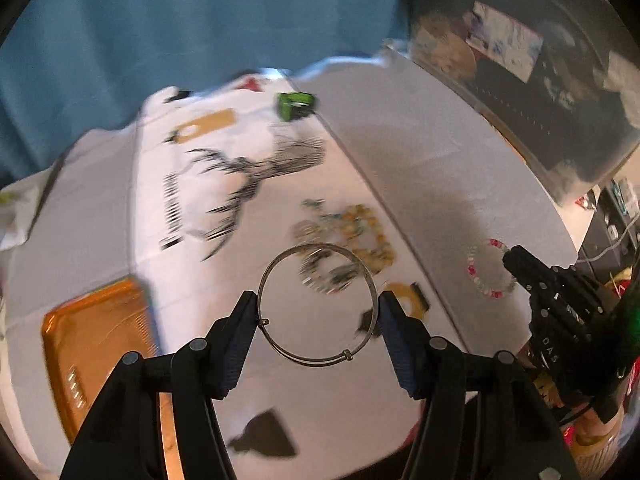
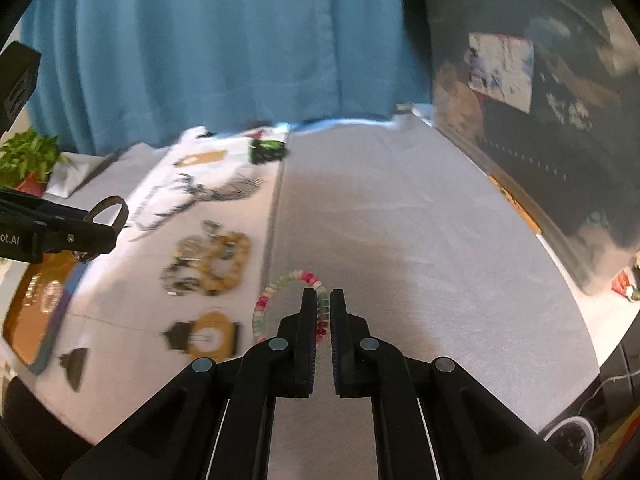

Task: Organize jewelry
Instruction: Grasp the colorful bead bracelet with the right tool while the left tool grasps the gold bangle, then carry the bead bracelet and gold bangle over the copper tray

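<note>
Blue curtain (image 2: 208, 48) hanging behind at twelve o'clock; grey-white surface (image 2: 420, 232) spread below; printed white cloth (image 1: 224, 168) with antler design at ten o'clock; small green box (image 1: 295, 105) at its far edge; potted plant (image 2: 28, 156) at nine o'clock.

A thin silver wire bangle (image 1: 318, 305) and a pink, white and pale-green beaded bracelet (image 2: 289, 305). The white cloth (image 1: 224, 200) bears black antler prints; left, an orange plastic tray (image 1: 94, 340); far, a teal curtain (image 2: 208, 48).
</note>
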`<state>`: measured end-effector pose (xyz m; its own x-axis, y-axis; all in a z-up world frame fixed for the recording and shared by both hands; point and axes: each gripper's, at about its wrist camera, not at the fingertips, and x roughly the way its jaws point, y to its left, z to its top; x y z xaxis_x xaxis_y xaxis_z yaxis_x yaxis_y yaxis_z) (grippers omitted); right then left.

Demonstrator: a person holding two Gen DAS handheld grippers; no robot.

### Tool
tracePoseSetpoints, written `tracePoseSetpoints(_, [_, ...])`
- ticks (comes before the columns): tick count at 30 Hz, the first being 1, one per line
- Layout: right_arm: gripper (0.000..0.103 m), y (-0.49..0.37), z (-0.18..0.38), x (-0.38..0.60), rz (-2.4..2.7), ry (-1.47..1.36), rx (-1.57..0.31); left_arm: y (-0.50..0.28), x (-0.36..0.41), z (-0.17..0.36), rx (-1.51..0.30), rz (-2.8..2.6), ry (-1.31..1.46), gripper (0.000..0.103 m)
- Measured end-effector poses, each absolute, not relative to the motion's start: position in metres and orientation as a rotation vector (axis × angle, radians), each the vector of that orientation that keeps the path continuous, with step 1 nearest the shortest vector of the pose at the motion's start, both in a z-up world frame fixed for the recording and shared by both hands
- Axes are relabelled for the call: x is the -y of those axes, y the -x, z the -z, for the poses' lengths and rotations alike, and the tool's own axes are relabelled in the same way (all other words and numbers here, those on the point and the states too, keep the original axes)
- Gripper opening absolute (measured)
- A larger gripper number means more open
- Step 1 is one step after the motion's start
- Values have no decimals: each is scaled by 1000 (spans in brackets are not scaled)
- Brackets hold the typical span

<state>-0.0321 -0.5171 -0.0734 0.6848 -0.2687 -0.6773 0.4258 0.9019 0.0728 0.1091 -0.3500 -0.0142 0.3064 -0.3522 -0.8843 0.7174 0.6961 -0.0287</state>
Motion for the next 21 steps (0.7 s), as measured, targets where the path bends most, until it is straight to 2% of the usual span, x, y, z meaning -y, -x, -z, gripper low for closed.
tracePoseSetpoints(14, [7, 14, 21, 368, 193, -129, -688, -104, 153, -21, -941, 431, -288, 57])
tracePoseSetpoints(21, [7, -8, 7, 290, 70, -97, -679, -108, 88, -22, -917, 355, -241, 57])
